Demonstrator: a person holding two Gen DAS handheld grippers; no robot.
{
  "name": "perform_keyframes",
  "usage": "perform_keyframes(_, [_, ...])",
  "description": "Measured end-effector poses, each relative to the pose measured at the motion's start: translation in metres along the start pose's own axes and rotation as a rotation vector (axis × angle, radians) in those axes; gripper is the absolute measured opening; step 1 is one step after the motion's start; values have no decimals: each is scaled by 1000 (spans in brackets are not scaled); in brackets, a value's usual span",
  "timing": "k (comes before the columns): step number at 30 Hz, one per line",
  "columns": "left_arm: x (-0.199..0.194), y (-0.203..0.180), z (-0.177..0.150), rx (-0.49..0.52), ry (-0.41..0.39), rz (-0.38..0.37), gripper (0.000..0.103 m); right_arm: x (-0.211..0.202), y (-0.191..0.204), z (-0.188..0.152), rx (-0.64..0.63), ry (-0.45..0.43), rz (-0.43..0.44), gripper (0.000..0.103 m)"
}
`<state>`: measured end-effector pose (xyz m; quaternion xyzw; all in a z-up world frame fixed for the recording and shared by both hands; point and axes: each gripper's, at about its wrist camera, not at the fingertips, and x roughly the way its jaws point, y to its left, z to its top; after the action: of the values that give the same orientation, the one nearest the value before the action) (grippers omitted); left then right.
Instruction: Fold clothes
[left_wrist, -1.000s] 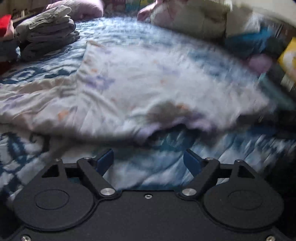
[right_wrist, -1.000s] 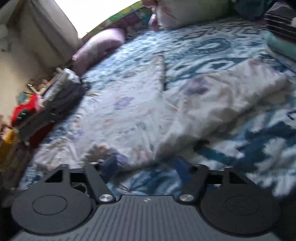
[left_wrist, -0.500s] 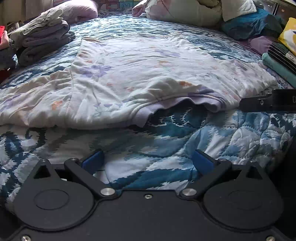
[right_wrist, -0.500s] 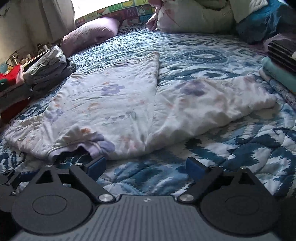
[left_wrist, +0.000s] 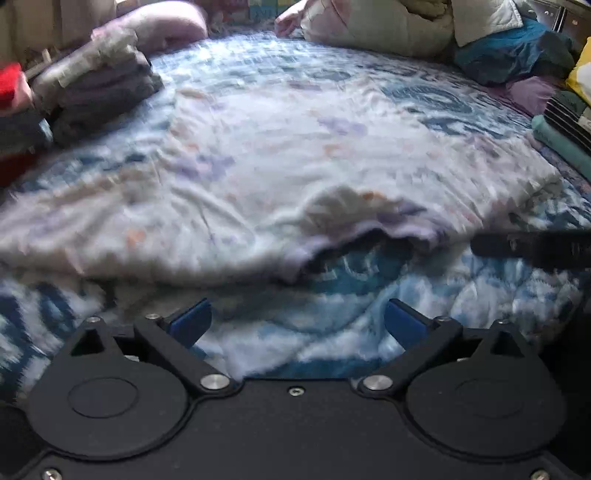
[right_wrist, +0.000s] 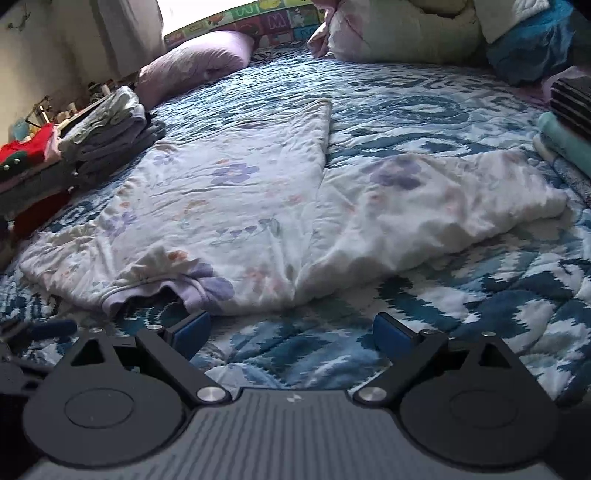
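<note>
Floral garment (right_wrist: 240, 206) lies spread on bed (right_wrist: 461, 314), neckline nearest. Left hand-held gripper (left_wrist: 297, 321) released, nothing between pads. Right hand-held gripper (right_wrist: 291, 330) likewise released, empty. Judgement: next grasp needs both on matching shoulder corners, fabric taut, fold square.

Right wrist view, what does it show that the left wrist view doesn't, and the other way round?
Only the right wrist view: the bright window and the garment's straight folded edge. Only the left wrist view: something yellow at the right edge. Both: the floral garment spread on the blue patterned quilt, the folded clothes stack, the purple pillow, and both open hand-held grippers, left and right.
</note>
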<state>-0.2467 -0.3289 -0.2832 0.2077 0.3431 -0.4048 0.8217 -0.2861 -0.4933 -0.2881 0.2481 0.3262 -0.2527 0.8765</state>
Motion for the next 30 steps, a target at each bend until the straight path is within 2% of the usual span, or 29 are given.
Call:
perform_keyframes(6, [-1, -2, 38, 20, -31, 23, 98, 2, -6, 2, 34, 1, 50, 94])
perform_keyframes(9, [-1, -6, 65, 30, -33, -31, 92, 4, -13, 3, 77, -4, 86, 93])
perform_keyframes(13, [1, -33, 109, 138, -59, -110, 87, 6, -25, 1, 151, -15, 137, 87])
perform_keyframes(15, [4, -60, 129, 235, -76, -158, 86, 5, -30, -2, 190, -31, 145, 82])
perform_keyframes(17, [7, -89, 149, 339, -93, -207, 85, 4, -36, -4, 228, -49, 144, 66])
perform_keyframes(20, [14, -138, 171, 502, -113, -265, 83, 1, -56, -9, 340, -75, 189, 55])
perform_keyframes(23, [23, -187, 174, 665, -113, -323, 82, -2, -72, -14, 400, -83, 228, 51])
perform_keyframes(25, [32, -220, 172, 768, -100, -357, 78, -6, -77, -17, 382, -86, 229, 51])
perform_keyframes(28, [49, -269, 162, 916, -59, -383, 69, -11, -84, -22, 367, -82, 250, 51])
perform_keyframes(30, [61, -295, 154, 1000, -32, -378, 66, -15, -87, -26, 361, -82, 259, 51])
